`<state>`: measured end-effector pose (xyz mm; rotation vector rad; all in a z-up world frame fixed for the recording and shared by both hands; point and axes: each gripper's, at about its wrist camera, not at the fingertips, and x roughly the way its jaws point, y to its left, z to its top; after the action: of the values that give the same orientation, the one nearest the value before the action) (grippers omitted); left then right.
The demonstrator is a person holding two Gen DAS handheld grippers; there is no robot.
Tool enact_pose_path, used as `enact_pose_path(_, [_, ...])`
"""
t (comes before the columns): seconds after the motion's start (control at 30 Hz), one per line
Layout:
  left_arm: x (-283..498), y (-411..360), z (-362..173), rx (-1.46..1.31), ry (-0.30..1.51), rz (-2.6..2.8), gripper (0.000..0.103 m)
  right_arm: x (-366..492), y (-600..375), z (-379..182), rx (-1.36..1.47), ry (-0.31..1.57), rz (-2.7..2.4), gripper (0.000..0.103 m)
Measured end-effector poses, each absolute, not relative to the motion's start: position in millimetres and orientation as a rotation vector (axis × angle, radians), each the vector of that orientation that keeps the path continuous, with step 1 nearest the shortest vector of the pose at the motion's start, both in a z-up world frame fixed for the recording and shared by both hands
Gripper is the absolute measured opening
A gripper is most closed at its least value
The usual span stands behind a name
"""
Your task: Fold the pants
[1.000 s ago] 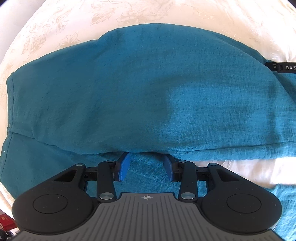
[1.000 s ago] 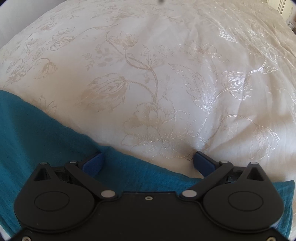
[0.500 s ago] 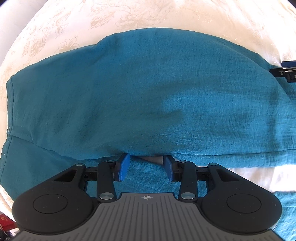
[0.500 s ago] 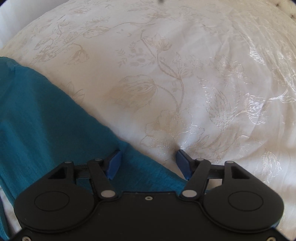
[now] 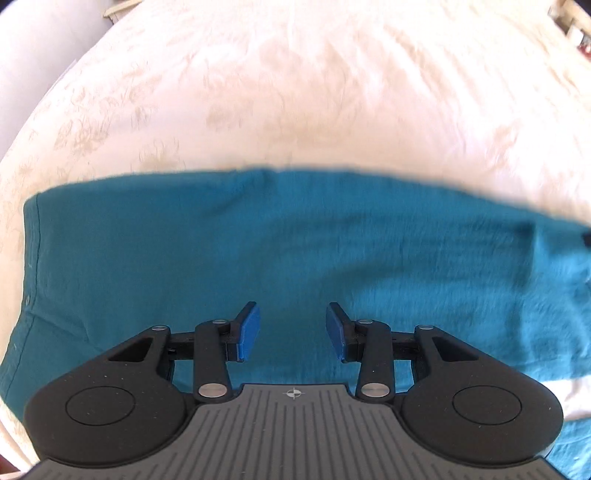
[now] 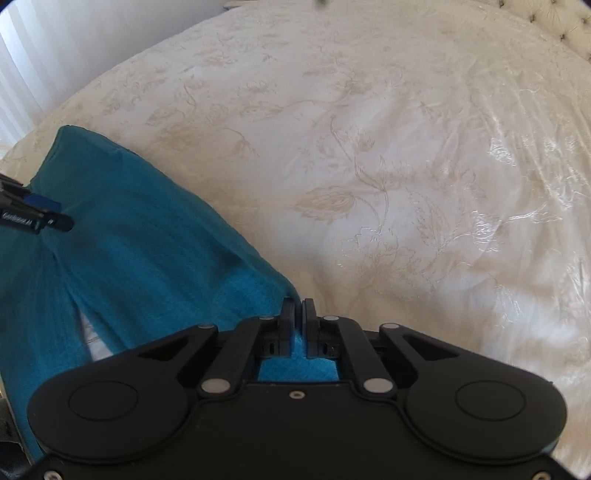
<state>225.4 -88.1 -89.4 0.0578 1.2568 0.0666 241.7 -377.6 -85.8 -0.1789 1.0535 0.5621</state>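
Note:
The teal pants [image 5: 280,251] lie folded in a long band across the white bedspread. My left gripper [image 5: 291,330] is open and empty, held just above the cloth near its front edge. In the right wrist view the pants [image 6: 140,251] stretch from the left down to my right gripper [image 6: 298,314], which is shut on a fold of the teal cloth. The left gripper's tip [image 6: 37,218] shows at the left edge of that view, over the pants.
The cream bedspread [image 6: 406,166] with an embroidered flower pattern covers the whole bed. A white curtain [image 6: 44,55] hangs at the far left. A tufted headboard [image 6: 569,26] shows at the top right.
My right gripper has closed from wide open onto the pants' edge. My left gripper has opened wider and pulled back and up from the fold, so more bedspread shows.

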Motion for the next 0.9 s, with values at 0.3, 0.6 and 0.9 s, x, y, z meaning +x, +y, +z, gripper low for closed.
enact_pose_path(0.3, [265, -53, -75, -0.111, 1.202, -0.003, 0.039, 168, -360, -67, -0.157, 1.04, 0.48, 0.009])
enact_pose_path(0.6, [239, -40, -88, -0.156, 1.227, -0.03, 0.039, 152, -346, -68, -0.139, 1.037, 0.357, 0.009])
enact_pose_path(0.9, [215, -31, -109, -0.204, 1.258, -0.053, 0.04, 137, -341, -63, -0.119, 1.041, 0.315, 0.009])
